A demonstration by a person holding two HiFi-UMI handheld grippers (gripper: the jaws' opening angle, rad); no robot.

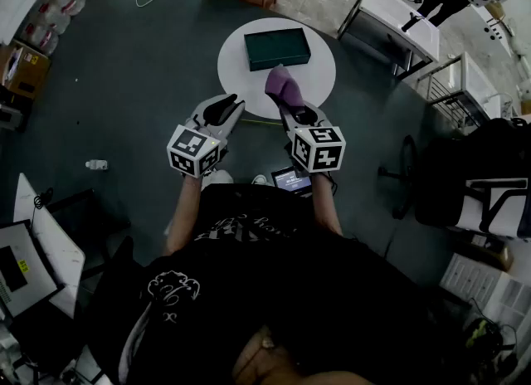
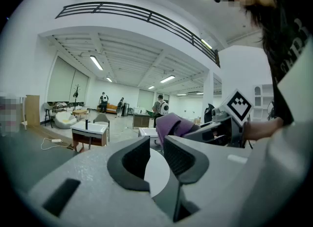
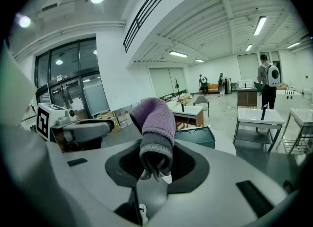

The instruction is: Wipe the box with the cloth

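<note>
While our right gripper [image 1: 292, 109] clamps the purple cloth [image 1: 282, 83] so its free end juts forward, likely as a wiping pad, we hold it near the green box [image 1: 277, 47] on the round table [image 1: 236, 76], our left gripper [image 1: 222, 111] parted and empty alongside.

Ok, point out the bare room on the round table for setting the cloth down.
The white table is bare left of the green box, out to the rim, and right of it. Only a thin strip lies behind the box. The near edge is crowded: the cloth in the right tongs is over it.
</note>
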